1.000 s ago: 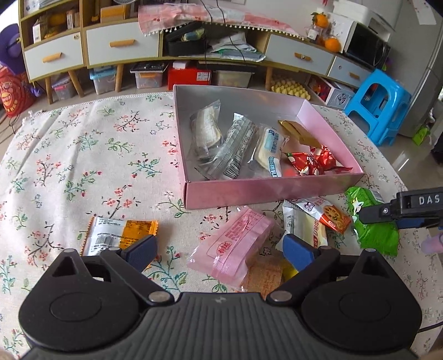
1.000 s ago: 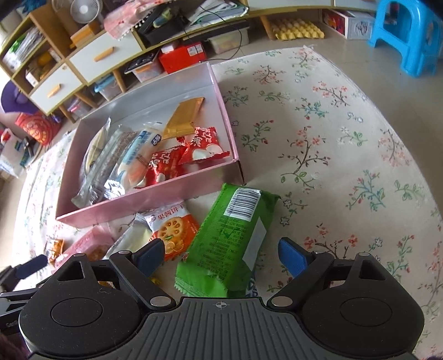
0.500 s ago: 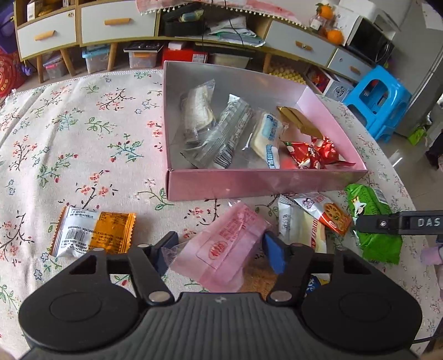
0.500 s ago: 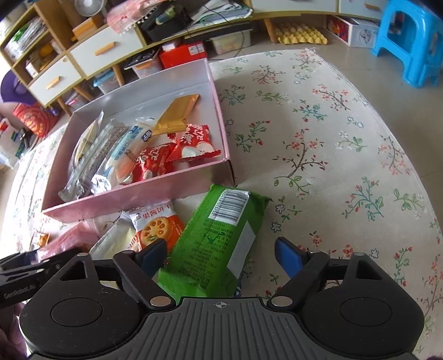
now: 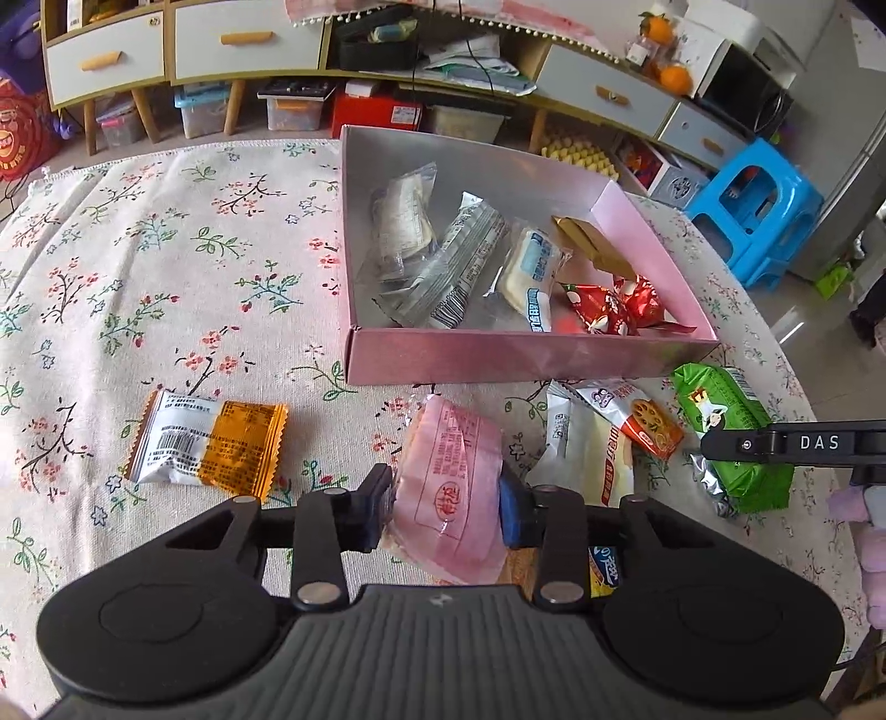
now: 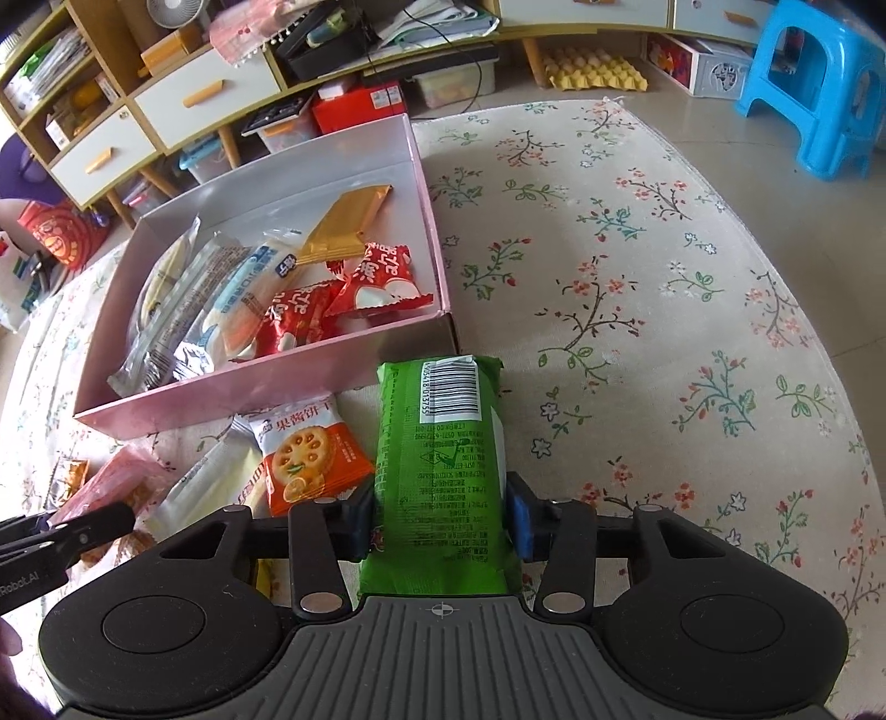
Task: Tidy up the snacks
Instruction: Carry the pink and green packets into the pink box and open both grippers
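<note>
Fingers closing: left (image 5: 446,507) on pink packet (image 5: 451,471) | right (image 6: 440,520) on green packet (image 6: 443,443), lengthwise ahead

blue stool (image 5: 753,213) | floral tablecloth (image 5: 166,277) | yellow egg tray (image 6: 592,72) | oranges (image 5: 664,52)

Box (image 5: 520,363) behind loose snack packs (image 5: 603,443) on tablecloth (image 5: 166,266), more pkts inside.

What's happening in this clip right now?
A person with a handheld gripper in each hand is sorting snacks into a pink box on a floral tablecloth. The left gripper is closing on a pink packet and the right gripper is closing on a green packet; both packets lie outside the box. Several snacks are already inside, and an orange-and-white packet and others remain on the cloth.
</note>
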{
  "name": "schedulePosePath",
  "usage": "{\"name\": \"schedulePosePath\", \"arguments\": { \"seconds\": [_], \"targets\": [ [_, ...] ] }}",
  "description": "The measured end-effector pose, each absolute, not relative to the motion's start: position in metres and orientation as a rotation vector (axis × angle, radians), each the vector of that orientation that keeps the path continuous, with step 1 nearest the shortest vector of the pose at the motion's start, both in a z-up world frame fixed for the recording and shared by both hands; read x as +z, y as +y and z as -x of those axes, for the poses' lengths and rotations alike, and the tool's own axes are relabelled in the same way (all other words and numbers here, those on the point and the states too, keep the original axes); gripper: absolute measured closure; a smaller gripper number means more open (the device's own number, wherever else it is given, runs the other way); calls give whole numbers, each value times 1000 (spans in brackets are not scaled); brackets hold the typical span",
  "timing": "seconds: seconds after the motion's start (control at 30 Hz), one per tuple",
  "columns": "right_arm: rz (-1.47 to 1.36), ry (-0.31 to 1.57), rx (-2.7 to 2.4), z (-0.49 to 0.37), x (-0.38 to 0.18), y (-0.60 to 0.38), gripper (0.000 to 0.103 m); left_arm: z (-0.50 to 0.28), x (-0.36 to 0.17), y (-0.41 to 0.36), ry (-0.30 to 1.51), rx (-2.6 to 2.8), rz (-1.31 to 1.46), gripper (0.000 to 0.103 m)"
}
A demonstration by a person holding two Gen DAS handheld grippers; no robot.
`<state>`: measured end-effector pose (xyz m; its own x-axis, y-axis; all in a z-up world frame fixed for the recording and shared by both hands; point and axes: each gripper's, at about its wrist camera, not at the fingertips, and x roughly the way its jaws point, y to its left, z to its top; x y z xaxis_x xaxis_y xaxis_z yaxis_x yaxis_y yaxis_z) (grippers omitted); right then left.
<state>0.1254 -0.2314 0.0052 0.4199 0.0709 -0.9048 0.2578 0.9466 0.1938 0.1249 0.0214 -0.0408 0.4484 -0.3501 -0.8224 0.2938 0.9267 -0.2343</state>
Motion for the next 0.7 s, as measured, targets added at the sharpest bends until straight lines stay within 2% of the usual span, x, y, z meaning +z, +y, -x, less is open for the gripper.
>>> {"name": "schedulePosePath", "arguments": {
  "seconds": [0.7],
  "targets": [
    [-403, 1079, -84, -118, 29, -236, 59, -107, -16, 31, 984, -435, 141, 68]
  ]
}}
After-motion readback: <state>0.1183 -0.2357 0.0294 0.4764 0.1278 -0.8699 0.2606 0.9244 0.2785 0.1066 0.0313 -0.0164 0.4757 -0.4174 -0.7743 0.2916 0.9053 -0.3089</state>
